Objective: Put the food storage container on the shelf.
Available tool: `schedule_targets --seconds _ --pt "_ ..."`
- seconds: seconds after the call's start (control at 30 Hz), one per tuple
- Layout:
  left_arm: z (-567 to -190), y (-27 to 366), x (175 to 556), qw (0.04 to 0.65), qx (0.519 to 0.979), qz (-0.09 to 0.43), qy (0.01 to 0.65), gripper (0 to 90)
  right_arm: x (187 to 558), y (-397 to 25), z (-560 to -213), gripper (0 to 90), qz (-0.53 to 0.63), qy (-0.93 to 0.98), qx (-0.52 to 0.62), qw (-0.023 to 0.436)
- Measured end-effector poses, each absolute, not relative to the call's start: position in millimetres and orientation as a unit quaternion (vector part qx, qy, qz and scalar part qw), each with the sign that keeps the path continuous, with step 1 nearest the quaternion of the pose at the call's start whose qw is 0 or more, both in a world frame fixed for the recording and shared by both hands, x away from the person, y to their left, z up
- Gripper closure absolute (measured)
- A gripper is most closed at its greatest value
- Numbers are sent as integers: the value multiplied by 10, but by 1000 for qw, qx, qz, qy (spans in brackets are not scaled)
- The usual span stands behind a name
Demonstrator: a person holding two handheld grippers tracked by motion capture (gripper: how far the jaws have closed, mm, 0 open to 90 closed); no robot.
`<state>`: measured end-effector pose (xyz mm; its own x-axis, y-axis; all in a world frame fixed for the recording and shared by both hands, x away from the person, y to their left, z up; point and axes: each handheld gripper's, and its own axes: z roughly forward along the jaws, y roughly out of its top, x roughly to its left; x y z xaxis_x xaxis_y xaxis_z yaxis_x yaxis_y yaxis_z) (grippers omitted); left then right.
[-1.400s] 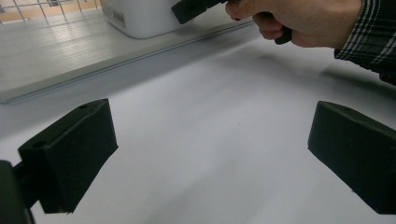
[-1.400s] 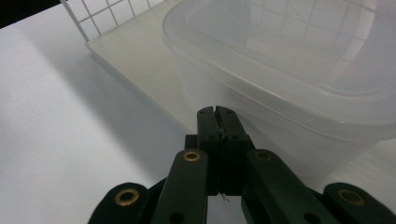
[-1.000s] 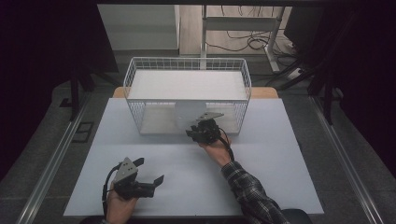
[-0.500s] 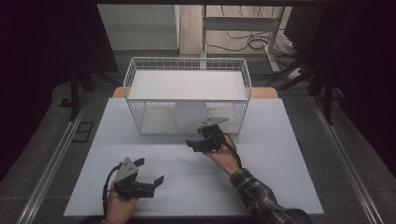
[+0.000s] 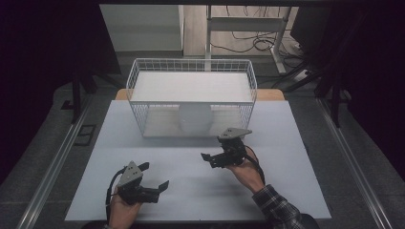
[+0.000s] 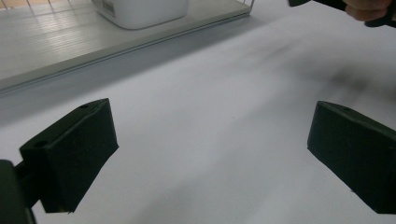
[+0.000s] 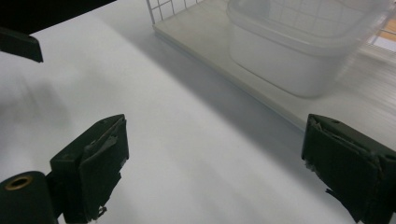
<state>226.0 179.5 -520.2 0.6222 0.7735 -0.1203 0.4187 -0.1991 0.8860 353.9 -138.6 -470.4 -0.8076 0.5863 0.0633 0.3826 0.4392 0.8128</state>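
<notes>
White table (image 5: 296, 191) fills lower half of high view, bare surface wide open around both tools. Wire basket (image 5: 136, 83) sits upper centre, its long axis running left-right across frame, near edge just above right gripper (image 5: 213, 158). White tub (image 5: 195, 119) inside basket on the lower shelf, centre, behind front wire; upright, mouth up, roughly square so no clear long axis. In right gripper view tub (image 7: 299, 51) upper right, clear lid rim on top, shelf edge running diagonally below it. Left gripper view: tub (image 6: 140, 10) at top edge, small barcode-type label on its left corner, text unreadable.

Right gripper centre frame, jaws apart, nothing between, pointing left. Left gripper (image 5: 161, 188) lower left, jaws spread, nothing between, pointing right. Open table between the two, well apart.
</notes>
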Motion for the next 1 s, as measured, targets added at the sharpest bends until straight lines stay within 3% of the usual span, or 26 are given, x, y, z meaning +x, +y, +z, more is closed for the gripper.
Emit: schedule_targets --seconds 0.6,1.0 --pt "-5172 1853 2253 503 743 163 410 33 3134 -2124 -4760 69 440 824 322 153" --pt "-5249 1852 2296 469 756 164 426 21 2968 -2457 -4876 61 430 818 349 151"
